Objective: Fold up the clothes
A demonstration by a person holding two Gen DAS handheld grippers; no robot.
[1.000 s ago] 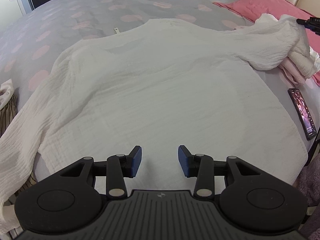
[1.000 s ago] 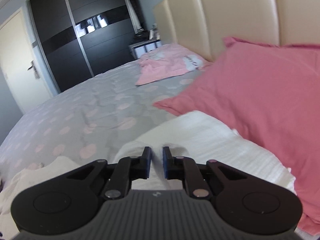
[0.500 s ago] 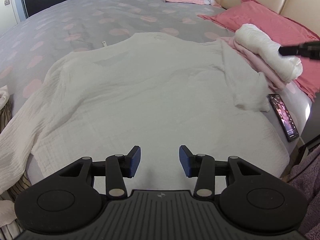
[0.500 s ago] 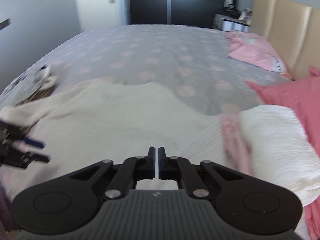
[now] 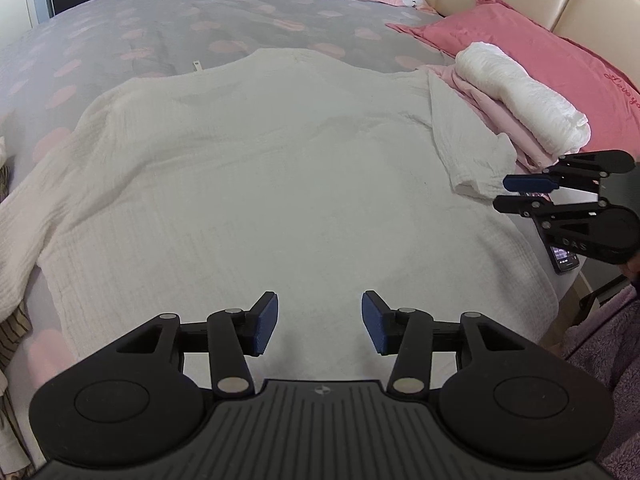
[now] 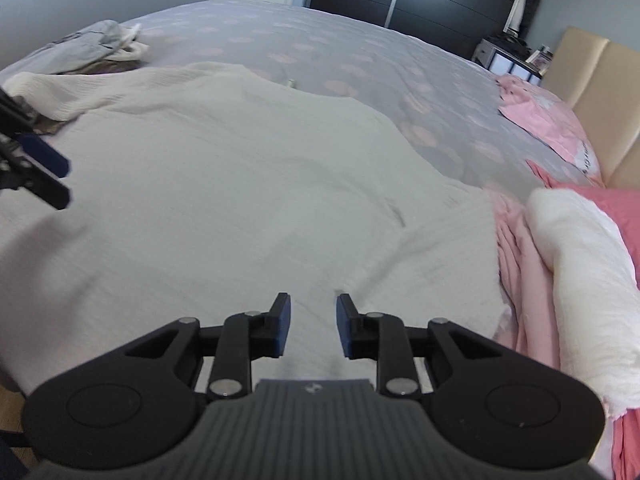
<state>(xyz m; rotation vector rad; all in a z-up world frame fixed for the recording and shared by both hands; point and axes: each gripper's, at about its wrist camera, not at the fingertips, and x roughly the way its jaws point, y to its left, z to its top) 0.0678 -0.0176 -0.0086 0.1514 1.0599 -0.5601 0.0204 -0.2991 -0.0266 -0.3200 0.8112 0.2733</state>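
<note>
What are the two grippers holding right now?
Nothing. The left gripper and right gripper are both opening with nothing between the jaws, above the white top spread on the bed.

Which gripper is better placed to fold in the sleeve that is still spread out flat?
Left. The spread sleeve lies on the left gripper's side of the white top. The right gripper, jaws opening and empty, is by the other sleeve, already folded inward.
</note>
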